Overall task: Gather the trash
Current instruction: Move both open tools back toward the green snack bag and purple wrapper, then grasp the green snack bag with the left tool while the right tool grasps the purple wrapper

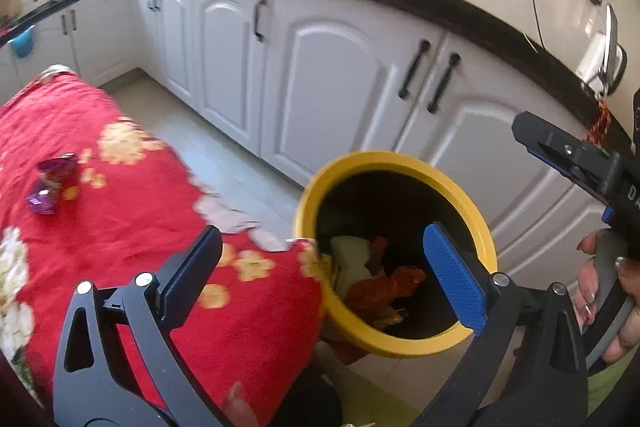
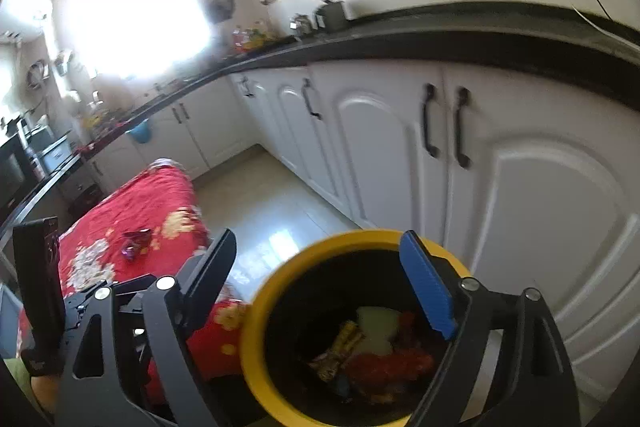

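Now both grippers hang wide open and empty over the bin, while the purple wrappers on the far-left worktop look light and crinkly, best pinched at an edge.

From the left wrist view we look forward and downward along two fingers, over the red floral cloth toward the yellow bin, which is near. The white cabinets fill the background. From the right wrist view we look almost straight down into the same yellow bin, which is closer here. Both views share the bin, the cloth, the cabinets and the dark countertop edge.
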Available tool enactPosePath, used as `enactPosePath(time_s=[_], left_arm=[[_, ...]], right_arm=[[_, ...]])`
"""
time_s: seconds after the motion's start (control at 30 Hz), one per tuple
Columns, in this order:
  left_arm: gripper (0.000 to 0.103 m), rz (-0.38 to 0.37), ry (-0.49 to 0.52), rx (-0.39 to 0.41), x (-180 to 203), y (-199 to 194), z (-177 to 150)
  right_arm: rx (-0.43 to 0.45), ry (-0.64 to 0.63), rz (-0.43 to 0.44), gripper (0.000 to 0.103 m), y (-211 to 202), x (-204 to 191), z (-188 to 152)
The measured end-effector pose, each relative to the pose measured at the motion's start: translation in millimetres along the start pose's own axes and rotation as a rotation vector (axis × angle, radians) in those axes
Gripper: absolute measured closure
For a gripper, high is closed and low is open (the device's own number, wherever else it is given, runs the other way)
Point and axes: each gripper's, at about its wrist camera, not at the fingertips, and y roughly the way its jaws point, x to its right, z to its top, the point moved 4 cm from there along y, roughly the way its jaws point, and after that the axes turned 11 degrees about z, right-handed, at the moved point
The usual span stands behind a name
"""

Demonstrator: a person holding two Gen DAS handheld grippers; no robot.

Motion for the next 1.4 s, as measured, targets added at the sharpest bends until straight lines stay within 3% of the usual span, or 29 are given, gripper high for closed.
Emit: enactPosePath(time_s=[0.3, 0.77, 1.07, 1.4], left_arm=[[0.011, 0.095, -0.072, 0.063, -63, -38, 0], [0.011, 0.216, -0.169, 0.07, -151, -82, -34], [0.011, 0.315, -0.247, -0.042, -208, -93, -79], [0.011, 0.24, -0.296, -0.142, -220, -82, -120]], right_arm=[[-0.014, -0.093, 0.075, 0.018, 14, -60, 6], [-0.1, -0.215, 0.176, 0.017, 53, -142, -9], [-0.186, -0.267, 0.257, 0.016, 107, -194, -15], [-0.315, -0.289, 0.297, 0.016, 200, -243, -29]])
